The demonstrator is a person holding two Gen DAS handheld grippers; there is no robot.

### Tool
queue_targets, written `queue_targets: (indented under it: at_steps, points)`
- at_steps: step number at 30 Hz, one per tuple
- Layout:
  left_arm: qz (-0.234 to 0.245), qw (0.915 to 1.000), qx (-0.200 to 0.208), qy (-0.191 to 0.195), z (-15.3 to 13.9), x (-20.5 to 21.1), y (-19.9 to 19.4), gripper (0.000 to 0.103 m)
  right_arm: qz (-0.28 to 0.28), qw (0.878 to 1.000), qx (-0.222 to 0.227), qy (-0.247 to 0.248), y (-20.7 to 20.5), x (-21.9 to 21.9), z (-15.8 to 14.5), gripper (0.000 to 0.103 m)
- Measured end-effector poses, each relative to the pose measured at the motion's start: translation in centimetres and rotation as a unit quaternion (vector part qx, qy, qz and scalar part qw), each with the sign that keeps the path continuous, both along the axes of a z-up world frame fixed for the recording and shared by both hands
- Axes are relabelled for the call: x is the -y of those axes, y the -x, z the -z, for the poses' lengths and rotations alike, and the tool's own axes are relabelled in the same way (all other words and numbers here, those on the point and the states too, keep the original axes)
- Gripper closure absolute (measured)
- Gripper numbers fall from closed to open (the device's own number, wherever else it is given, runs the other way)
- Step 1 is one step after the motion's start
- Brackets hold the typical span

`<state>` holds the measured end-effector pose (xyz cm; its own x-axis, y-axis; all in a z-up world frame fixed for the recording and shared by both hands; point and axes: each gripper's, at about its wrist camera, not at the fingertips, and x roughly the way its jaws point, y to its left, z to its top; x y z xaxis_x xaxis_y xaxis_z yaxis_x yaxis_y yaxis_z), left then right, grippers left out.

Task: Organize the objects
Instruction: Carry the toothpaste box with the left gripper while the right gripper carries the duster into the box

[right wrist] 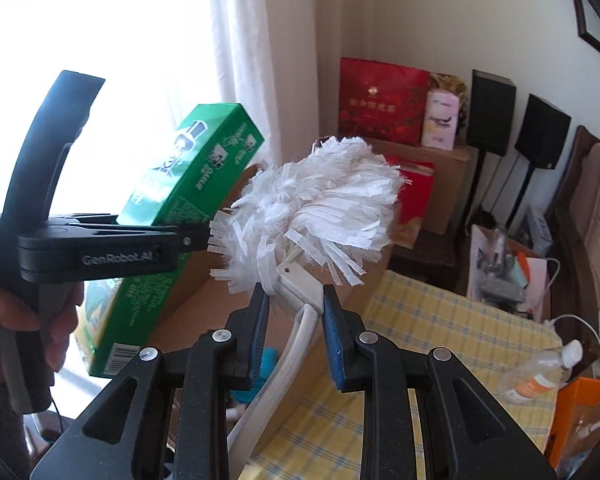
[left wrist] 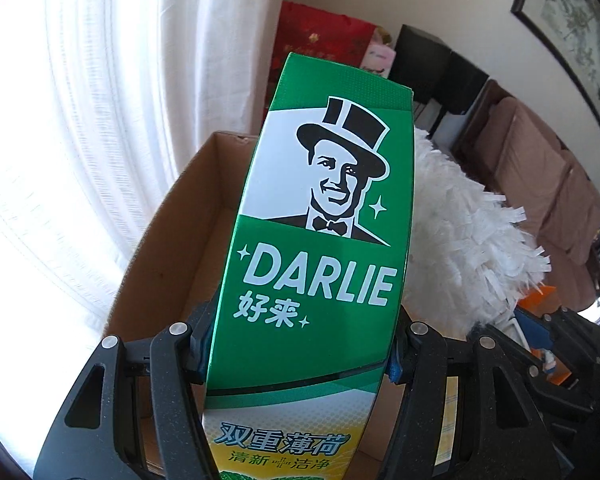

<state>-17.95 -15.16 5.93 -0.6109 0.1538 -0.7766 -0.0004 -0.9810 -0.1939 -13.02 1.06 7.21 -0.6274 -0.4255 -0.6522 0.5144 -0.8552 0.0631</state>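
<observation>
The left gripper (left wrist: pixel 296 350) is clamped on one green Darlie toothpaste box (left wrist: pixel 320 240), its two blue-padded fingers (left wrist: pixel 202 354) pressing the box's narrow sides about midway along its length. The box is a long glossy carton, tilted upward, with a white panel showing a man in a top hat. In the left wrist view it hangs over an open brown cardboard box (left wrist: pixel 188 248) with plain matte walls; in the right wrist view the same carton (right wrist: pixel 172 216) slants up toward the window, held clear of the table.

To the right, the right gripper (right wrist: pixel 294 332) has its jaws parted only a little, and the one white duster (right wrist: pixel 316 208) sits between them. Its left pad (right wrist: pixel 259 320) touches the flat plastic neck just under the head; whether the right pad bears on it I cannot tell (a sliver of gap seems to show). The duster head is a shaggy ball of frayed white strips, and its curved cream handle (right wrist: pixel 276 372) runs down below the fingers. Beneath lies a yellow checked tablecloth (right wrist: pixel 440 340), with one clear plastic bottle (right wrist: pixel 540 372) lying on its side at the far right.
</observation>
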Motion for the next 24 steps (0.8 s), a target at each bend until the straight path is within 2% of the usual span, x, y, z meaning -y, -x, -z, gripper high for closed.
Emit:
queue_targets:
  at_steps: [11, 17, 20, 23, 24]
  points:
    - [-0.005, 0.9985, 0.049, 0.025, 4.6, 2.1, 2.4, 0.049, -0.006, 0.999, 0.045, -0.014, 2.8, 5.5, 3.3, 0.077]
    - [-0.011, 0.9971, 0.069, 0.029, 5.7, 3.3, 3.8, 0.049, 0.001, 0.997, 0.074, -0.016, 5.0, 6.8, 5.0, 0.077]
    - [-0.017, 0.9970, 0.071, 0.027, 5.6, 4.0, 4.0, 0.048, 0.002, 0.997, 0.079, -0.014, 5.6, 7.1, 5.3, 0.075]
    - [-0.019, 0.9976, 0.061, 0.024, 5.0, 4.4, 3.4, 0.038, 0.005, 0.997, 0.070, -0.020, 5.3, 7.1, 5.1, 0.063]
    - [-0.021, 0.9978, 0.057, 0.027, 4.8, 4.4, 3.4, 0.034, 0.006, 0.997, 0.068, -0.022, 5.3, 7.1, 5.0, 0.063]
